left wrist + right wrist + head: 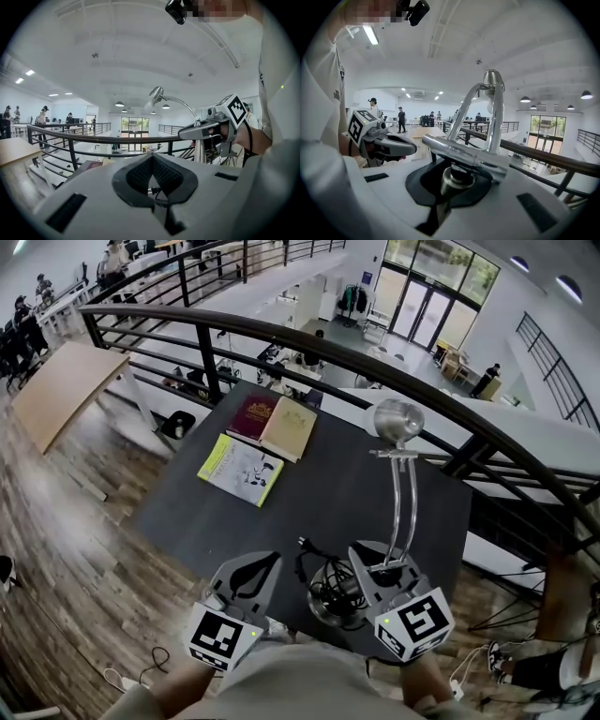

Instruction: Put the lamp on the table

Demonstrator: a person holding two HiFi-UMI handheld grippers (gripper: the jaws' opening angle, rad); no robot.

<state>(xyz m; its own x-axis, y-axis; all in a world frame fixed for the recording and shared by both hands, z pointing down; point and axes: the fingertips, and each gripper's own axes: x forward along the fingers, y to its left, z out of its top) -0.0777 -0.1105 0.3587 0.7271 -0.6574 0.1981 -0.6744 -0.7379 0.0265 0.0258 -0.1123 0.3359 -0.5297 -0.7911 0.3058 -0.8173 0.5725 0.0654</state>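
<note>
A chrome gooseneck lamp (pixel 405 507) stands upright over the near edge of the dark table (pixel 356 488), its round head (pixel 397 420) at the top. My right gripper (pixel 380 570) is shut on the low part of its stem, which the right gripper view shows as a lamp stem (pixel 492 117) rising out of the jaws. The lamp's round base (pixel 330 607) and coiled black cable (pixel 321 579) sit between the two grippers; I cannot tell whether the base rests on the table. My left gripper (pixel 248 579) is beside the base, shut and empty.
Three books lie on the far left of the table: a yellow-green one (pixel 241 469), a maroon one (pixel 253 416) and a tan one (pixel 290 427). A black railing (pixel 281 332) runs behind the table, with a drop to a lower floor beyond. Wood floor lies to the left.
</note>
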